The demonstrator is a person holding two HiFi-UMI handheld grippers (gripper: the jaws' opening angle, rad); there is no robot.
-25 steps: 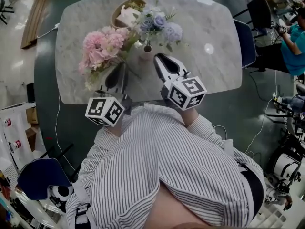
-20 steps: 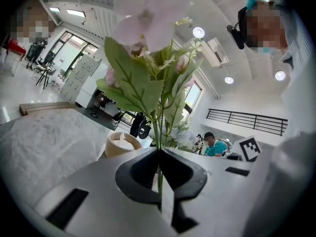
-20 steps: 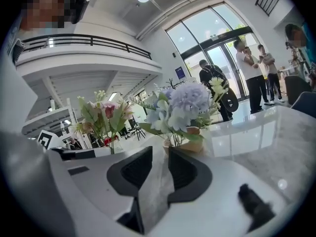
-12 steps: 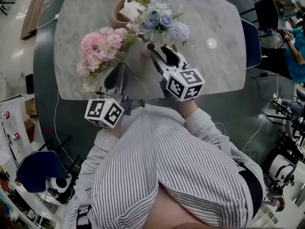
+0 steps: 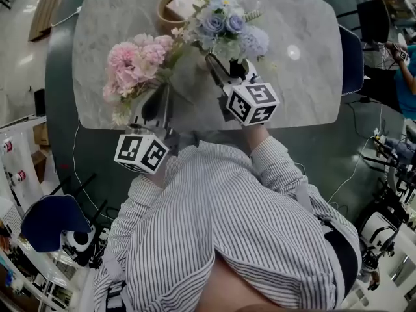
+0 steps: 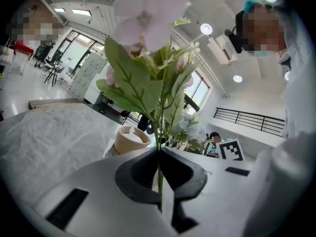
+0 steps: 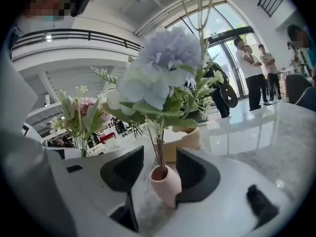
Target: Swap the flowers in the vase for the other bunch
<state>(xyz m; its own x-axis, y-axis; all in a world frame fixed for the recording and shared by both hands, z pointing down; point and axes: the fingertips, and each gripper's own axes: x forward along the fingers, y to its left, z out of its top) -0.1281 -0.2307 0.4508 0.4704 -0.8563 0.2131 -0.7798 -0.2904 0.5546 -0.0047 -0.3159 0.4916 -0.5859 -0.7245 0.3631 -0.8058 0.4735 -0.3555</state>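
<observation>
In a bright, high hall with tall windows, a railed gallery and a glossy floor where several people stand at the far side, a large white marble table with rounded corners (image 5: 305, 57) fills the top of the head view, and a person in a striped shirt (image 5: 221, 226) stands at its near edge. A round tan bowl (image 5: 170, 5) sits on the far part of the table. The left gripper (image 5: 159, 103) has its fingers together, clamped on the thin green stem of a pink bunch of flowers with green leaves (image 5: 133, 60). The stem runs straight up between the pads in the left gripper view (image 6: 159, 154), and the blooms (image 6: 145, 19) reach out over the table's left part; whether they rest on the marble cannot be told. To their right, a blue bunch of pale flowers (image 5: 227, 28) stands upright in a small pink egg-shaped vase (image 7: 165, 181) on the marble, in front of the bowl (image 7: 185, 139). The right gripper (image 5: 227, 70) has just been opening its jaws. They stand wide apart around the vase (image 7: 160, 169), which sits close against the pad at that view's right, with a clear gap to the other.
</observation>
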